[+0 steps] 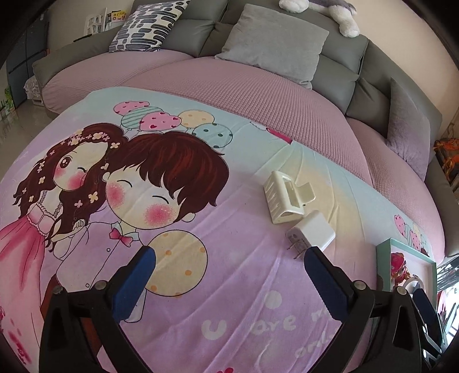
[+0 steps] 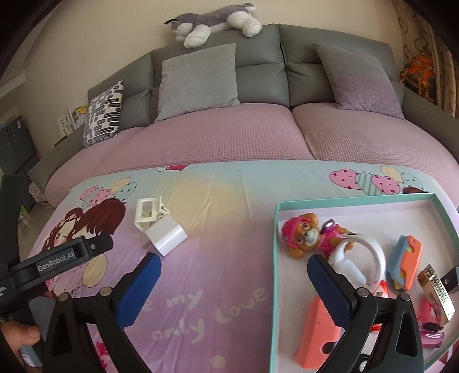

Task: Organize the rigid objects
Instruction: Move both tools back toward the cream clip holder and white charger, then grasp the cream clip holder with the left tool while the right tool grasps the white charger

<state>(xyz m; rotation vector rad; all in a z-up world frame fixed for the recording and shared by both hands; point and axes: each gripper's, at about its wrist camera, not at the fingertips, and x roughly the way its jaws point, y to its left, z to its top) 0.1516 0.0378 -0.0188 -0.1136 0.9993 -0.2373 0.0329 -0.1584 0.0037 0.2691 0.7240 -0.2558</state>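
Observation:
A cream hair claw clip [image 1: 284,198] and a white plug charger [image 1: 311,232] lie touching on the cartoon-print cloth, ahead and right of my left gripper [image 1: 226,261]. That gripper is open with only cloth between its blue pads. In the right wrist view the clip [image 2: 147,213] and charger [image 2: 167,235] lie up and left of my right gripper [image 2: 233,266], which is open and empty, its right finger over the tray. The teal-rimmed tray [image 2: 276,229] holds a pup figure [image 2: 304,232], a white ring [image 2: 370,255], orange pieces and other small items.
A person's hand [image 2: 20,338] holds the left gripper body [image 2: 57,258] at the lower left of the right wrist view. Behind the cloth lies a pink sofa seat [image 2: 215,134] with grey cushions and a plush dog [image 2: 212,23]. The tray corner [image 1: 401,258] shows at the left view's right edge.

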